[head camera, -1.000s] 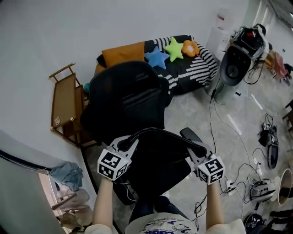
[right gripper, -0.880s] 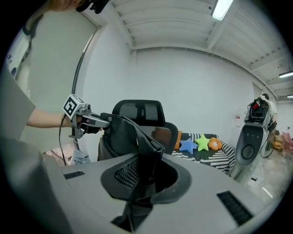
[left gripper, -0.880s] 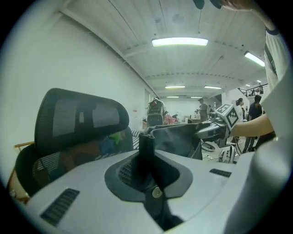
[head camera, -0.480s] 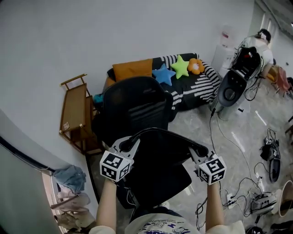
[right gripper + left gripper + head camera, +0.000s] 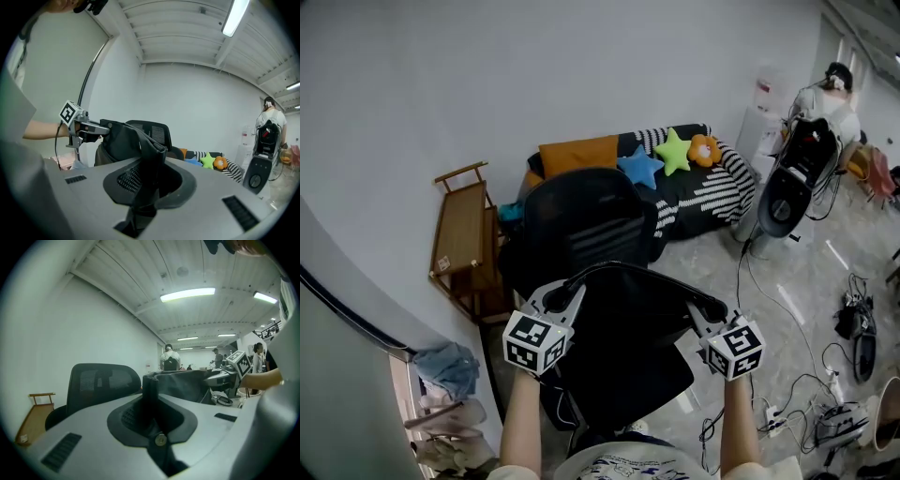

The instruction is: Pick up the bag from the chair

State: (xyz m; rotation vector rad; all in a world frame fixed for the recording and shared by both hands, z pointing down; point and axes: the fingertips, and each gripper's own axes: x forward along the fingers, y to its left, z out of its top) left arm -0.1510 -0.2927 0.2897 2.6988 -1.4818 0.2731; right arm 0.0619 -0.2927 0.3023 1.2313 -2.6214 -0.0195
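Note:
A black bag hangs between my two grippers, above the seat of the black mesh office chair. In the head view my left gripper is shut on the bag's left top edge and my right gripper is shut on its right top edge. The bag's arched handle spans between them. In the left gripper view dark bag fabric stands pinched in the jaws, with the chair back behind. The right gripper view shows a fold of the bag clamped, and the left gripper across the bag.
A striped sofa with star cushions stands against the wall behind the chair. A wooden trolley is at the chair's left. A tall dark machine and a person are at the back right. Cables litter the floor on the right.
Both grippers have risen together with the bag held between them, and the bag hangs higher above the chair seat. Both grips look unchanged.

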